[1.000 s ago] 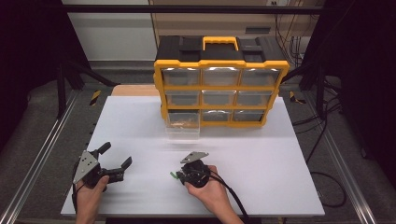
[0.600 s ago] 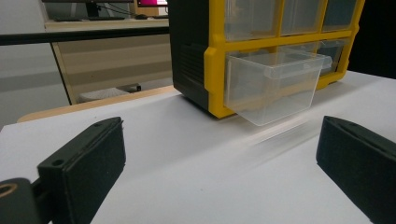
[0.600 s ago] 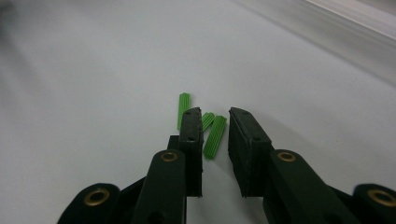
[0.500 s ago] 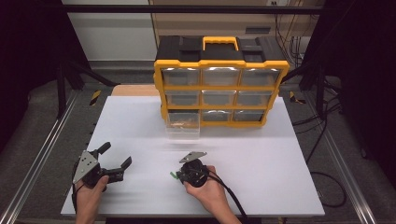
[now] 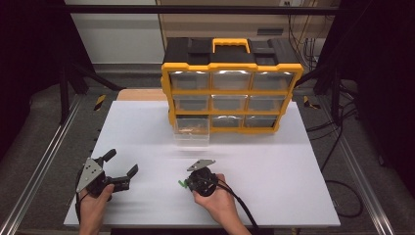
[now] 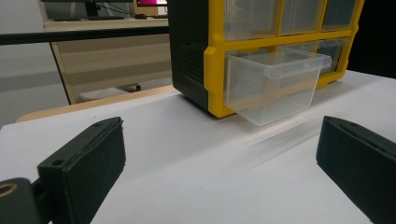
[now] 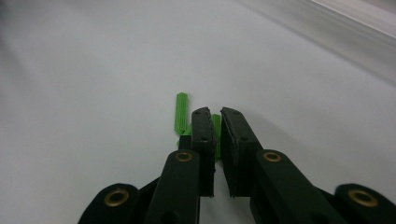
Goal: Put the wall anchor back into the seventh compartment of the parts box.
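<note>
1. High view: hands come in from the bottom edge onto the white table [image 5: 293,161], each holding a gripper. The left gripper [image 5: 121,165] rests at the near left corner with its jaws spread wide and nothing between them. The right gripper [image 5: 187,183] lies to its right, near the middle of the near edge, tip turned toward the left gripper; a small green plastic piece [image 5: 181,184] shows right at that tip. Well beyond both grippers stands a yellow and black drawer cabinet [image 5: 230,93], whose bottom left clear drawer [image 5: 192,131] is pulled out onto the table.

2. Left gripper view: the two black jaws stand far apart at the left and right edges, with bare table between them. Ahead of them and slightly to the right is the pulled-out clear drawer [image 6: 275,84], jutting from the cabinet [image 6: 210,56].

3. Right gripper view: the right gripper [image 7: 217,114] has just been closing, and its jaws now stand nearly together, clamped on a green ribbed piece [image 7: 216,133] that shows in the narrow gap. A second green piece [image 7: 180,112] lies on the table just left of the left jaw's tip, outside the grip.
</note>
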Tool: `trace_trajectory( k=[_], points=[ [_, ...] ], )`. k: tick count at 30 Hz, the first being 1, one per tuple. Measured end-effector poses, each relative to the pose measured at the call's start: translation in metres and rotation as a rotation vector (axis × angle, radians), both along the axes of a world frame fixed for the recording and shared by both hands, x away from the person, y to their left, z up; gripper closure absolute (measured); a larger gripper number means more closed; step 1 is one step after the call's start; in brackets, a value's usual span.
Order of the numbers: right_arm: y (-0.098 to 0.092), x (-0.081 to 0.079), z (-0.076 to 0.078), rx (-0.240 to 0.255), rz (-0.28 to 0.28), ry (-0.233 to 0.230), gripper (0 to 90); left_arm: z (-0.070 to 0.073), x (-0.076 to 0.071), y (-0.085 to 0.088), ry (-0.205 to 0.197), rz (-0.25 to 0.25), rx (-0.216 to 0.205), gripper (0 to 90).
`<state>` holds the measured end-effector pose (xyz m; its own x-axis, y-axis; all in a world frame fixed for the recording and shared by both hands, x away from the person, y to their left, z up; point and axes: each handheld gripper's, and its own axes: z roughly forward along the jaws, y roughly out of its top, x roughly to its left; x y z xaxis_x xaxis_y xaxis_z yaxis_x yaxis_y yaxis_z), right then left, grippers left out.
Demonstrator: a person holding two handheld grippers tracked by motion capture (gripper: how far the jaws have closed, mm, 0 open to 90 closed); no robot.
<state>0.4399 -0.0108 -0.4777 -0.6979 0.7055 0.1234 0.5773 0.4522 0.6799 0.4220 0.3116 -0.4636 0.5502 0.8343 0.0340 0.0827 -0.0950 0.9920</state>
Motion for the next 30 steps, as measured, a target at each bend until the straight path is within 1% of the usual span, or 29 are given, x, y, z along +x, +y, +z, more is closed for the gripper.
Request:
trace_trajectory(
  k=[6,9,11,13,16,18,19,22,25,26,27,28,29,30],
  points=[
    [-0.001,0.000,0.000,0.003,0.001,-0.001,84.7,0.000,0.000,0.000,0.000,0.000,0.000,1.4],
    [-0.003,0.001,0.000,0.013,-0.001,-0.007,84.7,0.000,0.000,0.000,0.000,0.000,-0.001,1.4],
    [-0.007,0.001,0.000,0.028,-0.007,-0.019,84.7,0.000,0.000,0.001,0.000,0.001,-0.001,1.4],
    [-0.016,0.003,0.004,0.055,-0.029,-0.036,84.7,0.000,0.000,0.001,0.001,0.001,-0.001,1.4],
    [-0.026,0.006,0.010,0.082,-0.056,-0.069,84.7,0.000,0.000,0.000,0.001,0.000,0.000,1.4],
    [-0.032,0.006,0.014,0.088,-0.079,-0.092,84.7,0.000,0.000,0.000,0.001,0.000,0.000,1.4],
    [-0.032,0.006,0.014,0.088,-0.079,-0.092,84.7,0.000,0.000,0.000,0.001,0.000,-0.001,1.4],
    [-0.043,0.007,0.022,0.114,-0.099,-0.136,84.7,0.000,0.000,0.000,0.001,0.000,-0.001,1.4],
    [-0.047,0.008,0.027,0.132,-0.108,-0.148,84.7,0.000,0.000,0.000,0.001,0.001,0.000,1.4],
    [-0.052,0.009,0.031,0.153,-0.115,-0.153,84.7,0.000,0.000,0.000,0.001,0.001,0.000,1.4],
    [-0.052,0.009,0.031,0.153,-0.115,-0.153,84.7,0.000,0.000,0.000,0.001,0.001,0.000,1.4],
    [-0.055,0.010,0.036,0.160,-0.124,-0.164,84.7,0.000,0.000,0.000,0.001,0.000,0.000,1.4],
    [-0.055,0.010,0.036,0.160,-0.124,-0.164,84.7,0.000,0.000,0.000,0.001,0.000,0.000,1.4],
    [-0.058,0.011,0.041,0.165,-0.130,-0.179,84.7,0.000,0.000,0.000,0.002,0.000,0.001,1.4]
  ],
)
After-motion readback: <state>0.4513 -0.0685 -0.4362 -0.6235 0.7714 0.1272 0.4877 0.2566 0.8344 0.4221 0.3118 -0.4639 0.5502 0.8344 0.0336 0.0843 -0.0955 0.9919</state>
